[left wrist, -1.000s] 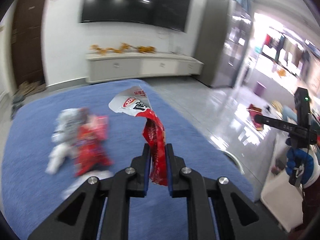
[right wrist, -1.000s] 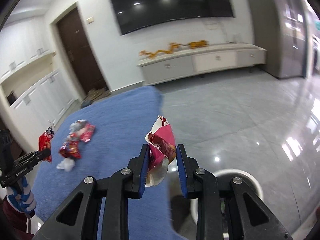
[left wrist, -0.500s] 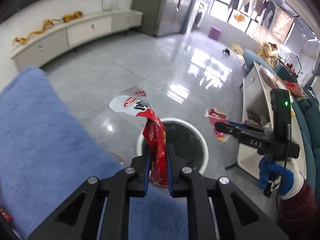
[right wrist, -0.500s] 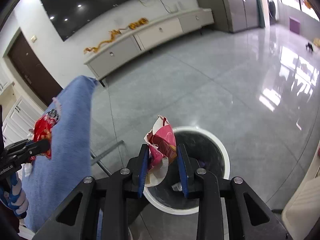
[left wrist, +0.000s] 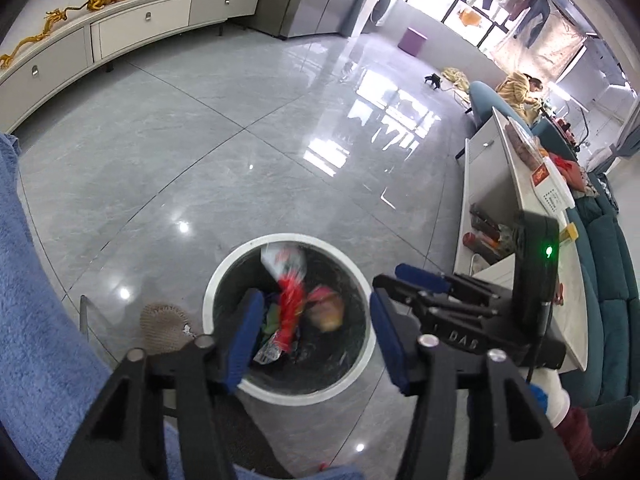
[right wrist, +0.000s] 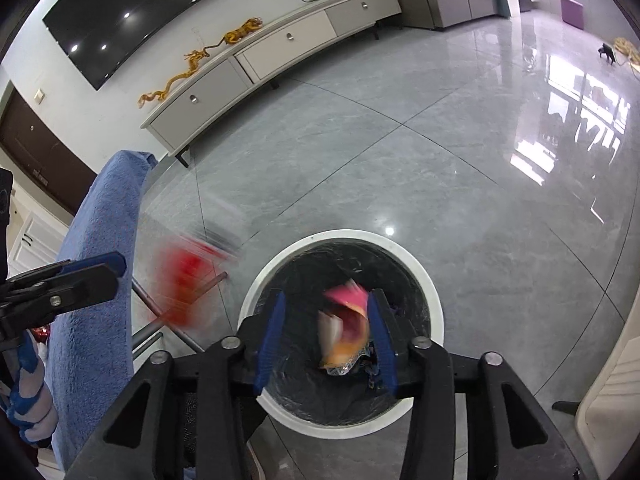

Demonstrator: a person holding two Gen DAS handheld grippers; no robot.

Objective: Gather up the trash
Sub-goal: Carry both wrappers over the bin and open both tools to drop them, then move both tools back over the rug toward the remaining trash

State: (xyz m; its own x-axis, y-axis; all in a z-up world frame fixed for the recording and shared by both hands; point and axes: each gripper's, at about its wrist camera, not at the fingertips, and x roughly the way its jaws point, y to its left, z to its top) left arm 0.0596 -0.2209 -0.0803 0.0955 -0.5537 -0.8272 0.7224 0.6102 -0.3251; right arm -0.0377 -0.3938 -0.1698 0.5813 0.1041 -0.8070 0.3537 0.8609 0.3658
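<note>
Both grippers hang over a round white-rimmed trash bin [left wrist: 289, 391] lined with a black bag, standing on glossy grey floor tiles [left wrist: 224, 152]; the left gripper [left wrist: 312, 336] has its blue-padded fingers spread wide with nothing between them; in its view a red and white wrapper [left wrist: 289, 292] shows blurred inside the bin's opening, free of both pads, beside a pink and orange wrapper [left wrist: 326, 308] that is also blurred; other scraps lie at the bottom of the bag. The right gripper [right wrist: 326, 338] is likewise spread apart; the pink and orange wrapper [right wrist: 344, 330] appears smeared between its fingers, touching neither clearly, over the dark interior of the bin [right wrist: 416, 276]. In the right view the red wrapper [right wrist: 186, 280] is a red streak just left of the bin, near the left gripper [right wrist: 108, 276]. A blue towel-covered surface [right wrist: 100, 248] stands just beside the bin.
</note>
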